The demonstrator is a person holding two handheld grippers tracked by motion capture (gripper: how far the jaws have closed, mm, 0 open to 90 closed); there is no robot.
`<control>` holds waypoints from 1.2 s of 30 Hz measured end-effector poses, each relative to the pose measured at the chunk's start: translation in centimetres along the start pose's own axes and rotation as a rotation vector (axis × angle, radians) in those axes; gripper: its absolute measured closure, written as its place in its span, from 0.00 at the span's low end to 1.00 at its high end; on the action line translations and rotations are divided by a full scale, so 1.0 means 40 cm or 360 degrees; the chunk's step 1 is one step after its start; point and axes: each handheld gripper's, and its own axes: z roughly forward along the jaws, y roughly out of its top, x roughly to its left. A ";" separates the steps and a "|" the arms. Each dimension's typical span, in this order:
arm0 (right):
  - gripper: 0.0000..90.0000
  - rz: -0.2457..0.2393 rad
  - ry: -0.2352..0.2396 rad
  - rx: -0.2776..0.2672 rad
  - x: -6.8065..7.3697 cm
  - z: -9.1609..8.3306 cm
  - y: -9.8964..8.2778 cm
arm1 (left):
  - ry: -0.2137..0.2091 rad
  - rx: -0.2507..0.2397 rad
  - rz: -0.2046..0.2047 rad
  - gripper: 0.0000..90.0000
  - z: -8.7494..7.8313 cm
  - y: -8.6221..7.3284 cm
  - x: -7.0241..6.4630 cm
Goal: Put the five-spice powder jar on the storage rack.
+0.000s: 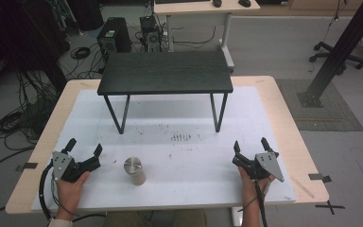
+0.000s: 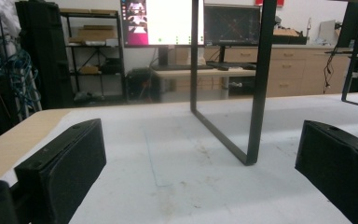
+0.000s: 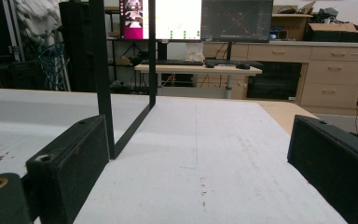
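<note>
Both grippers are resting wide open near the desk's front edge, the left gripper (image 1: 84, 152) just beside the can (image 1: 134, 170), the right gripper (image 1: 250, 146) well apart. Probably before any grasp: the left needs to close on the can.

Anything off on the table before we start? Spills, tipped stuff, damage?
Mostly fine. The cylinder stands upright, the black stand sits level. Only oddity: dark specks and reddish smears on the white mat, looks like old staining, not a fresh spill.

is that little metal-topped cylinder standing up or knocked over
Upright. In the high view the cylinder stands on its base on the white mat, round metal top facing up, apart from the left gripper.
</note>
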 end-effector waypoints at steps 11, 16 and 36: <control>0.06 0.0000 0.0002 0.0001 0.000 0.000 0.000 | 0.0008 -0.0003 0.0007 0.01 -0.010 0.003 0.002; 0.06 -0.0003 0.0003 0.0002 0.000 0.000 0.000 | 0.0015 -0.0019 0.0011 0.01 -0.027 0.008 0.002; 0.06 -0.0015 0.0002 0.0004 0.002 0.000 0.000 | -0.0130 -0.0130 -0.0036 0.00 -0.076 0.071 -0.030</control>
